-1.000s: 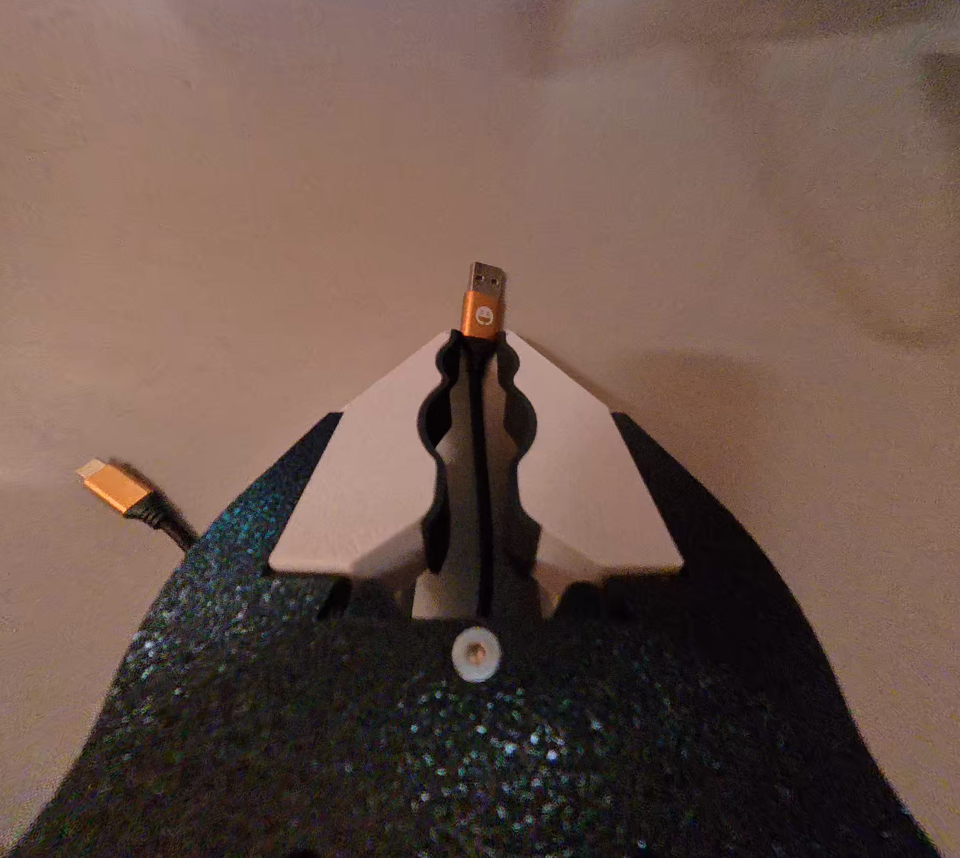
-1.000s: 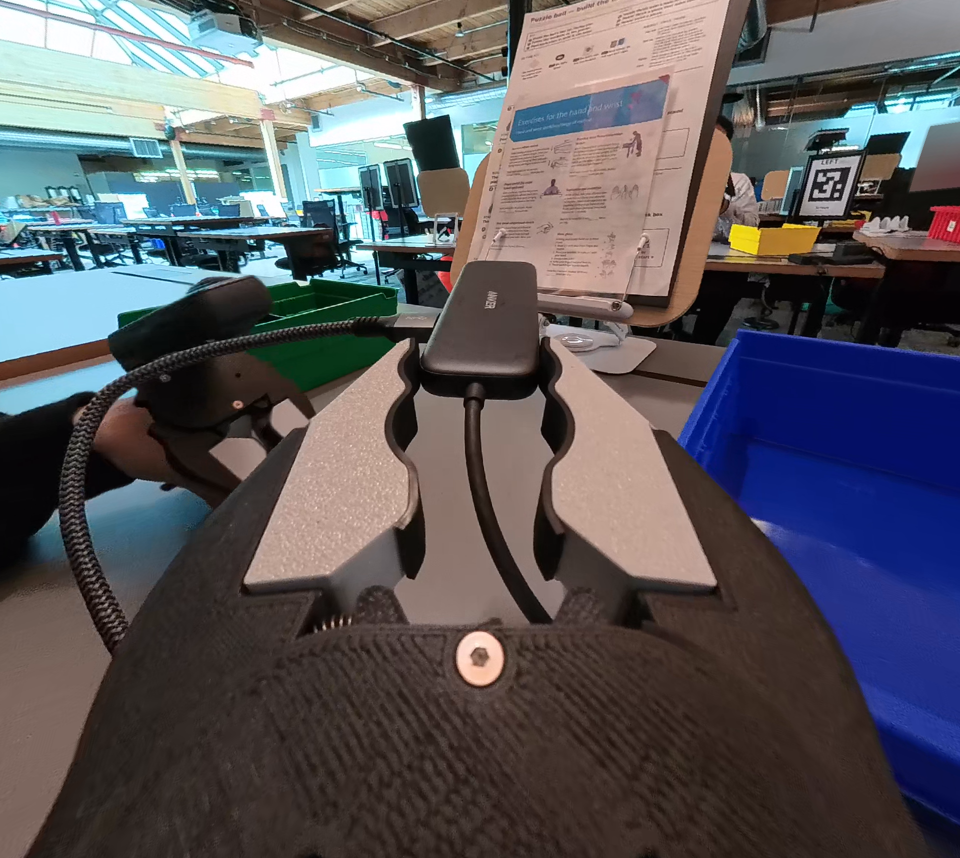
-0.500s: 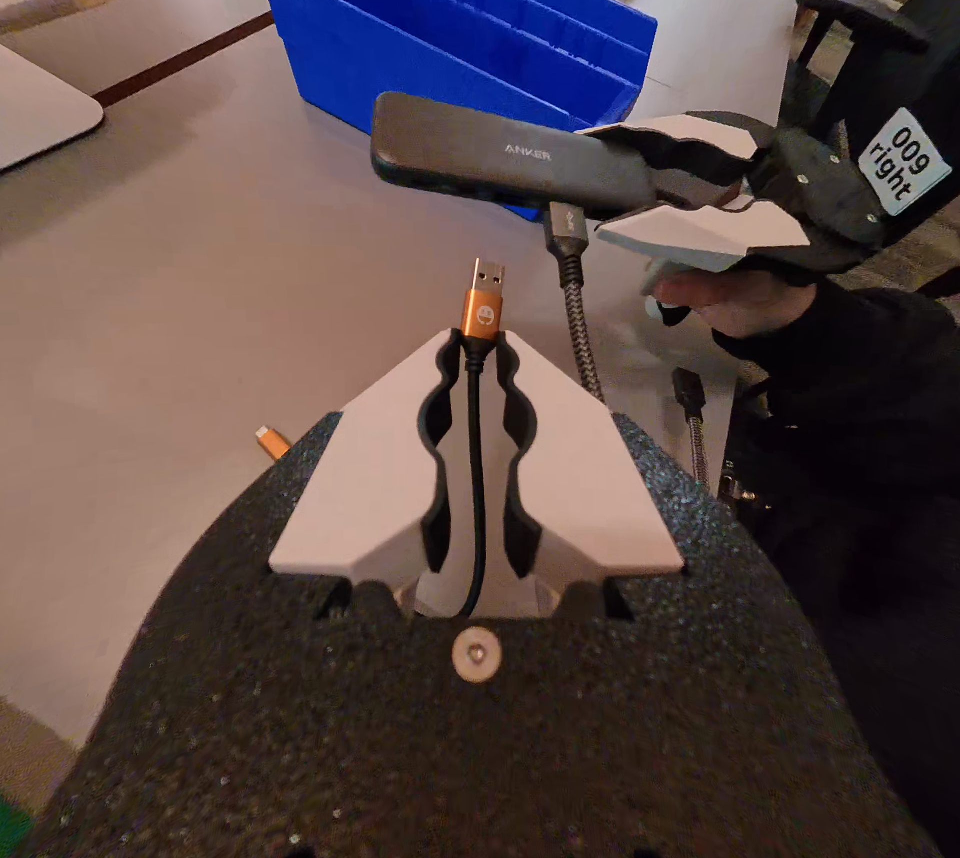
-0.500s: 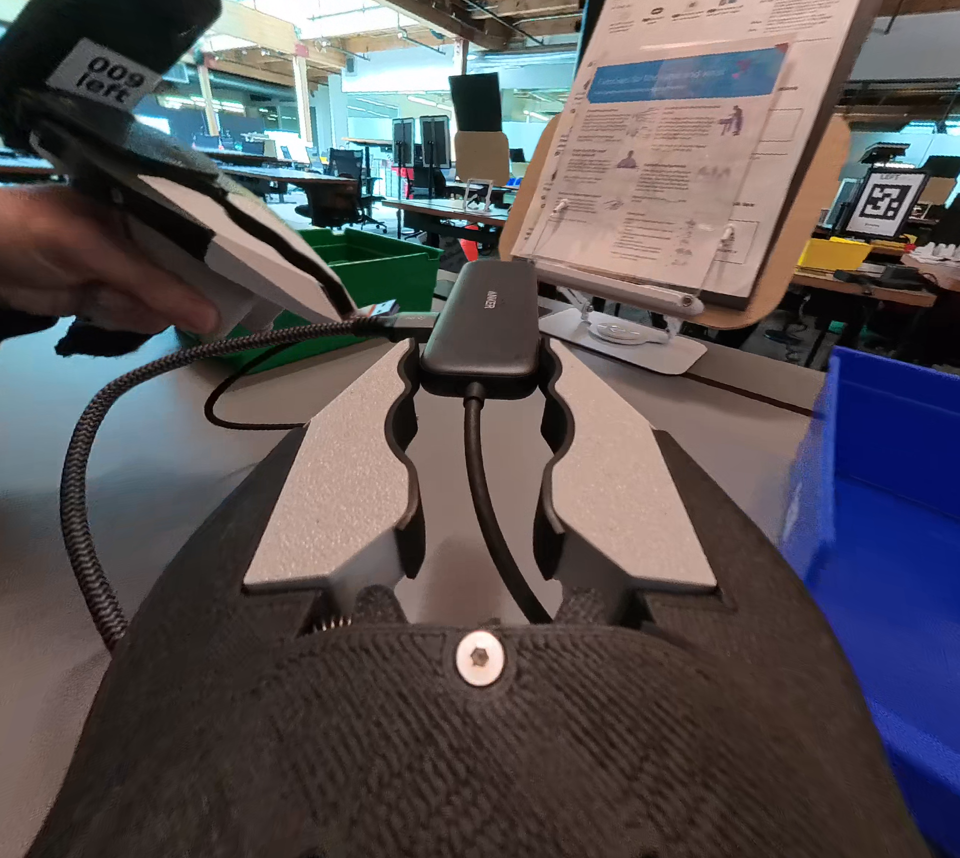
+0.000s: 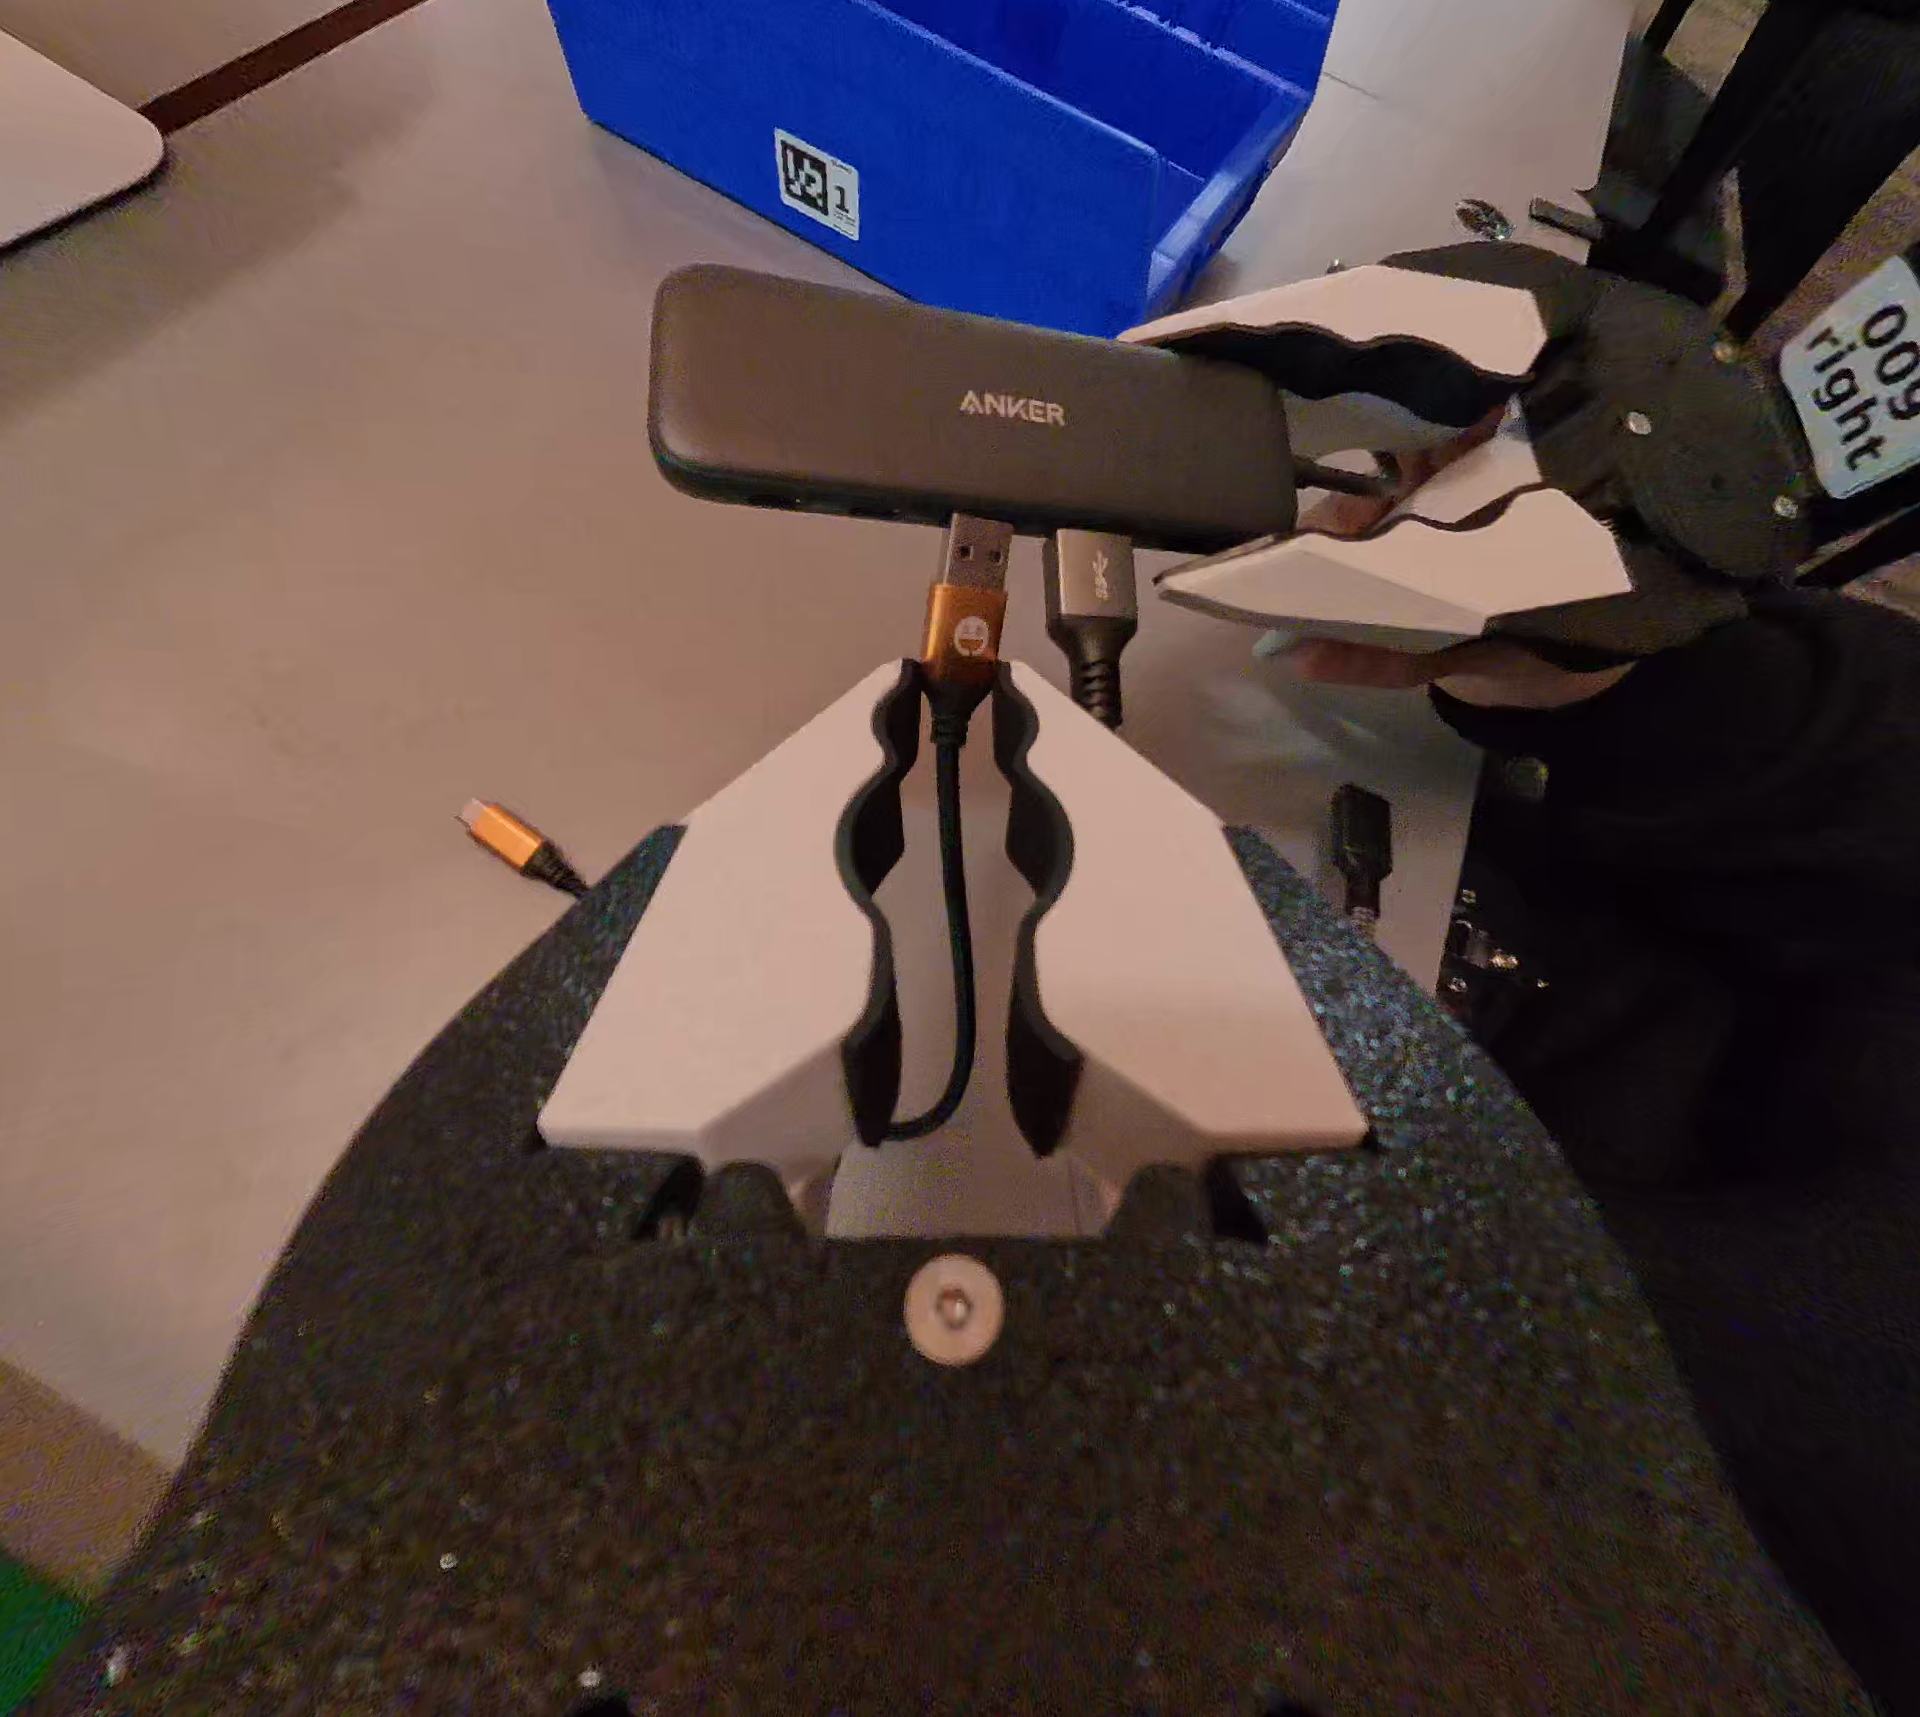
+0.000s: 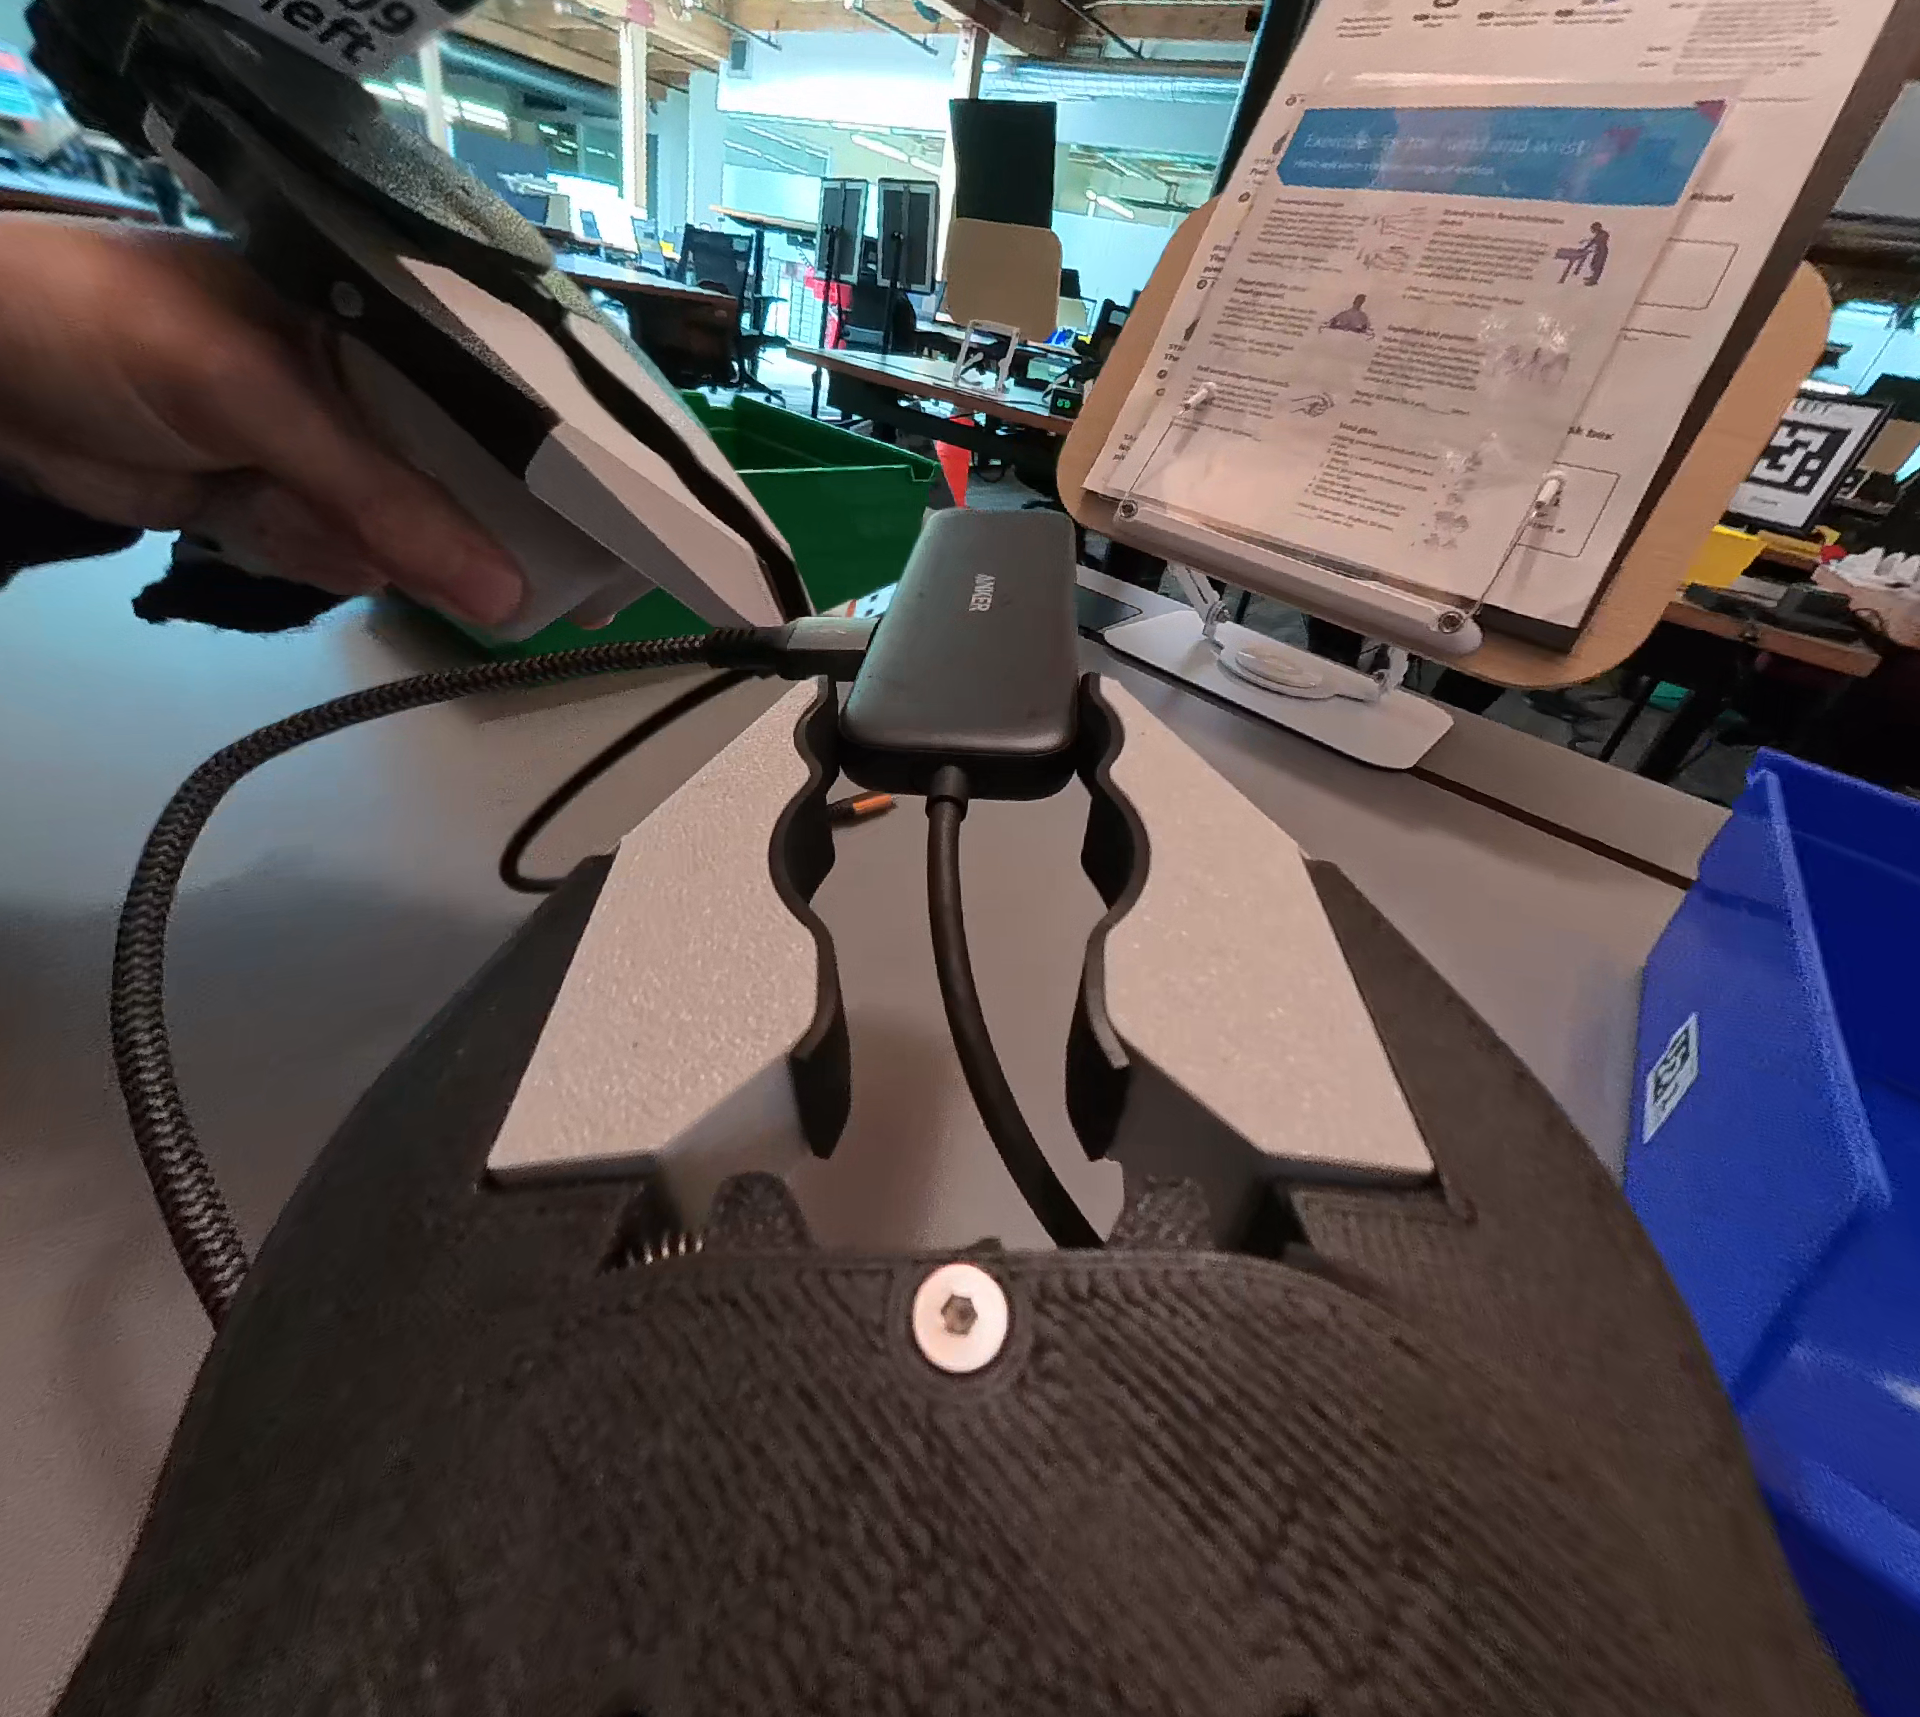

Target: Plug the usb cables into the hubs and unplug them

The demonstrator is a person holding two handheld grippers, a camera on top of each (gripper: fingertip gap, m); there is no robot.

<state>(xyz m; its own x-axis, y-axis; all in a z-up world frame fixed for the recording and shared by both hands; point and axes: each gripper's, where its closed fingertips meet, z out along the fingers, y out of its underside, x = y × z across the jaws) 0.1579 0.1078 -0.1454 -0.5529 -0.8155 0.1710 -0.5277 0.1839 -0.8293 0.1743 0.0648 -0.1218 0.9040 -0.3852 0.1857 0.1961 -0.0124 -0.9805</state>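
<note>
My left gripper (image 5: 954, 680) is shut on an orange USB plug (image 5: 966, 623) of a thin black cable. The plug's metal tip touches the near side of the dark grey hub (image 5: 966, 410), at a port. My right gripper (image 6: 956, 732) is shut on the hub's end (image 6: 961, 639) and holds it above the table; it also shows in the left wrist view (image 5: 1340, 472). A grey braided cable's plug (image 5: 1091, 587) sits in the hub beside the orange one; its cable (image 6: 166, 888) loops left in the right wrist view. The left gripper (image 6: 769, 597) shows there too.
A blue bin (image 5: 935, 26) stands behind the hub and at the right (image 6: 1808, 1096). The orange cable's other end (image 5: 509, 841) lies on the grey table (image 5: 312, 524). A document stand (image 6: 1455, 296) and a green bin (image 6: 821, 504) stand behind. A black plug (image 5: 1359, 836) lies near the table edge.
My left gripper has risen from the table and moved the orange plug up to the hub's side. The right gripper has held the hub nearly still.
</note>
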